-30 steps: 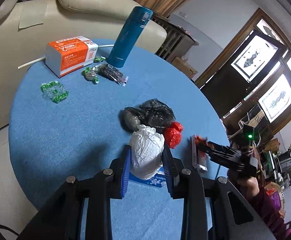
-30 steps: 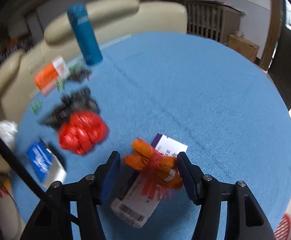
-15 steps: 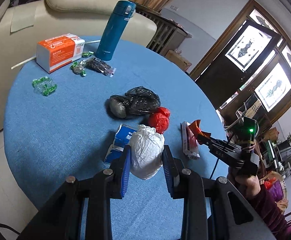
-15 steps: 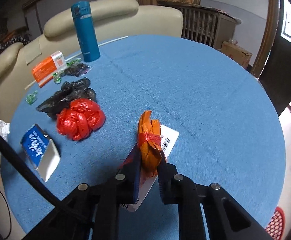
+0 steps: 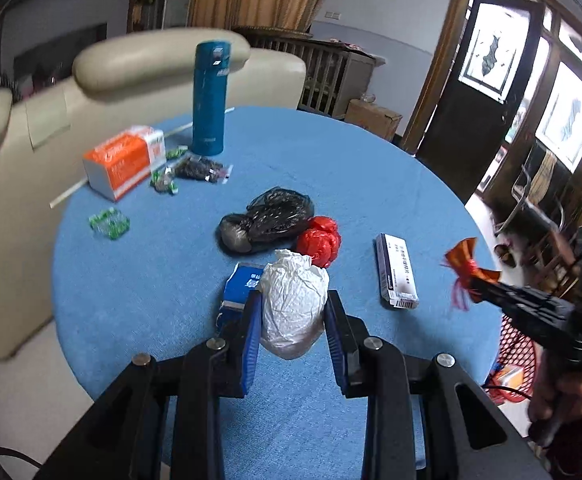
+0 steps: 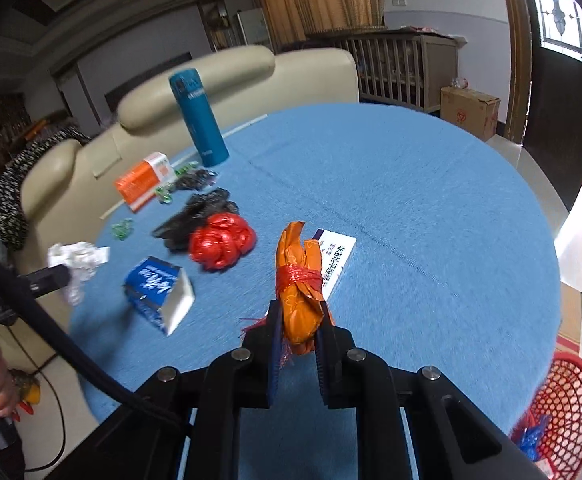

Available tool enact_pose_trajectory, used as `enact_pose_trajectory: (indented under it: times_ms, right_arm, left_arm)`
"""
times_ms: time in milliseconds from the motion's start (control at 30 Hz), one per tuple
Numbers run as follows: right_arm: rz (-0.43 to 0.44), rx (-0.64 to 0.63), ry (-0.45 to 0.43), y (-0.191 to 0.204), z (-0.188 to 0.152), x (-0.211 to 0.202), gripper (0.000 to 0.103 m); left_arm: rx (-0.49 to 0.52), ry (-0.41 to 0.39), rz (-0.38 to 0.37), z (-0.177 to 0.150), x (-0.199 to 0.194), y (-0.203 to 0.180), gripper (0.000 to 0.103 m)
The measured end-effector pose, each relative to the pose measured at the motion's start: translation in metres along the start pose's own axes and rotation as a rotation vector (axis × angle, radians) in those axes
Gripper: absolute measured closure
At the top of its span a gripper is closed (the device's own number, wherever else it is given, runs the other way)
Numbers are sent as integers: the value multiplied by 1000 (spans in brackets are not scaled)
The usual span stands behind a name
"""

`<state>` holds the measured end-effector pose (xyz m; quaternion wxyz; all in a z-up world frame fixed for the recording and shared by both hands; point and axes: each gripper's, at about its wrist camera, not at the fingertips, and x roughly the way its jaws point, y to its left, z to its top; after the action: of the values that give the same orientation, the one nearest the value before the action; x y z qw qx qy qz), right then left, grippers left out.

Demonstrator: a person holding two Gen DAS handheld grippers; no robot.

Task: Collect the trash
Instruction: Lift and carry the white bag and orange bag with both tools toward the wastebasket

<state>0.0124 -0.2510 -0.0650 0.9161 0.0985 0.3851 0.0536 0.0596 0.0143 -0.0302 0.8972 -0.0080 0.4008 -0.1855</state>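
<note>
My left gripper (image 5: 292, 322) is shut on a crumpled white paper ball (image 5: 293, 306) and holds it above the round blue table (image 5: 171, 280). My right gripper (image 6: 298, 334) is shut on an orange wrapper tied with red string (image 6: 299, 280), lifted above the table's near edge. On the table lie a red plastic bag (image 6: 222, 242), a black plastic bag (image 5: 269, 218), a small blue box (image 6: 159, 294) and a long white medicine box (image 5: 397, 272). A red mesh basket (image 6: 563, 404) stands on the floor to the right.
A teal flask (image 5: 210, 98), an orange and white box (image 5: 123, 162), a dark snack packet (image 5: 201, 168) and green wrapped sweets (image 5: 109, 222) sit at the table's far side. A cream sofa (image 5: 23, 148) stands behind. A dark door (image 6: 559, 80) is at right.
Both grippers have lifted and pulled back from the table with their loads. The right gripper closed on the orange wrapper and raised it off the white box.
</note>
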Motion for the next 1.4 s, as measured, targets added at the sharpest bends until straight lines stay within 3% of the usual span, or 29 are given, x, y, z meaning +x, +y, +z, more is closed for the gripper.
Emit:
enact_pose_trajectory:
  times_ms: [500, 733, 1400]
  right_arm:
    - [60, 45, -125, -1, -29, -82, 87]
    - [18, 62, -150, -12, -44, -97, 87]
    - [42, 81, -192, -16, -55, -114, 87]
  left_arm:
    - [165, -84, 129, -2, -27, -55, 71]
    - [218, -98, 145, -6, -30, -74, 70]
    - [278, -87, 120, -15, -34, -104, 70]
